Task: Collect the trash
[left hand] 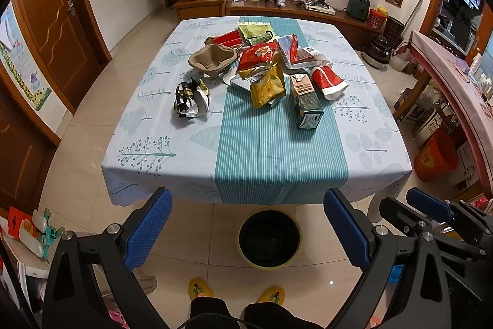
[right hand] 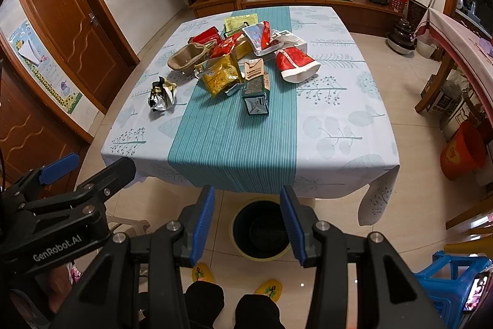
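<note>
Left gripper (left hand: 248,232) jaws wide apart w/ nothing between, right gripper (right hand: 248,225) jaws apart, empty, trash pile (left hand: 262,67) on table (left hand: 308,150).

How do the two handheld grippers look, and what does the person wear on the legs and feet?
Both the left gripper and right gripper have black plastic frames, silver bolts and fingers with blue ribbed pads. The left one carries white "GenRobot.AI" lettering. The person wears dark trousers and yellow slippers.

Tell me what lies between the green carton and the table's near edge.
Nothing: from the green carton to the table's near edge only bare striped cloth shows, in both wrist views.
</note>
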`<action>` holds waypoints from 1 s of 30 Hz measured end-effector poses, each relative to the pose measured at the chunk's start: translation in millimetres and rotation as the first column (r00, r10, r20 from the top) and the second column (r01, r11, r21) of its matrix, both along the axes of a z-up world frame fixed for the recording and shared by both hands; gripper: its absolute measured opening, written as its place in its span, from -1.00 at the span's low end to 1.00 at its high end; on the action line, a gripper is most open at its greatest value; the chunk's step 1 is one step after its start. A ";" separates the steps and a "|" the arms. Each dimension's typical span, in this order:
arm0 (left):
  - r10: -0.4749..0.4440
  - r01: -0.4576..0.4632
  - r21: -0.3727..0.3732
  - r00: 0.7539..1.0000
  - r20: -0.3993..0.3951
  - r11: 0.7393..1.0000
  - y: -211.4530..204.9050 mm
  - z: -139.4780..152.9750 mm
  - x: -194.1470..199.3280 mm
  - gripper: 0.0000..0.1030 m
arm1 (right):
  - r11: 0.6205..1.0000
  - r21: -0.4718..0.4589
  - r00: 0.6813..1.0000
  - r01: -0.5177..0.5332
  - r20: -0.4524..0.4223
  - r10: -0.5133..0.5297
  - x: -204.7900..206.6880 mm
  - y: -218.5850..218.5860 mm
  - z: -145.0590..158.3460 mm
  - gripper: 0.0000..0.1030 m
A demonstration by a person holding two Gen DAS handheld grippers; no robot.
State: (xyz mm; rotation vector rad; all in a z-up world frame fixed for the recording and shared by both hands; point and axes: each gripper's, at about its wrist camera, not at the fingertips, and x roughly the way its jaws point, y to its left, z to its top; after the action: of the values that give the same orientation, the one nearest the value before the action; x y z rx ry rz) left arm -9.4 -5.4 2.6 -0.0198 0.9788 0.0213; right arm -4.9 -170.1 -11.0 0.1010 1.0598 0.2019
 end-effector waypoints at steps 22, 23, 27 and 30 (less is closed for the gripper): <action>-0.005 0.005 0.012 1.000 0.012 1.000 -2.4 -3.4 -3.2 0.90 | 1.000 0.012 1.000 -0.010 0.010 0.010 15.0 4.4 3.1 -0.14; -0.005 0.005 0.014 1.000 0.013 1.000 -2.7 -3.0 -3.7 0.90 | 1.000 0.014 1.000 -0.011 0.009 0.011 16.7 2.6 2.6 -0.14; -0.007 0.007 0.016 1.000 0.008 1.000 0.1 4.5 9.1 0.90 | 1.000 0.024 1.000 -0.012 0.009 0.012 23.6 1.7 3.3 -0.14; -0.008 0.008 0.011 1.000 0.006 1.000 3.9 10.4 14.0 0.90 | 0.999 0.031 1.000 -0.016 0.014 0.015 28.2 4.3 5.7 -0.14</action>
State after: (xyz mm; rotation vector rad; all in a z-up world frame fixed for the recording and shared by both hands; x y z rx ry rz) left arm 4.6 -1.4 13.0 -0.0060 0.9729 0.0189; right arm 23.2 -165.8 -5.2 0.1192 1.0444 0.2328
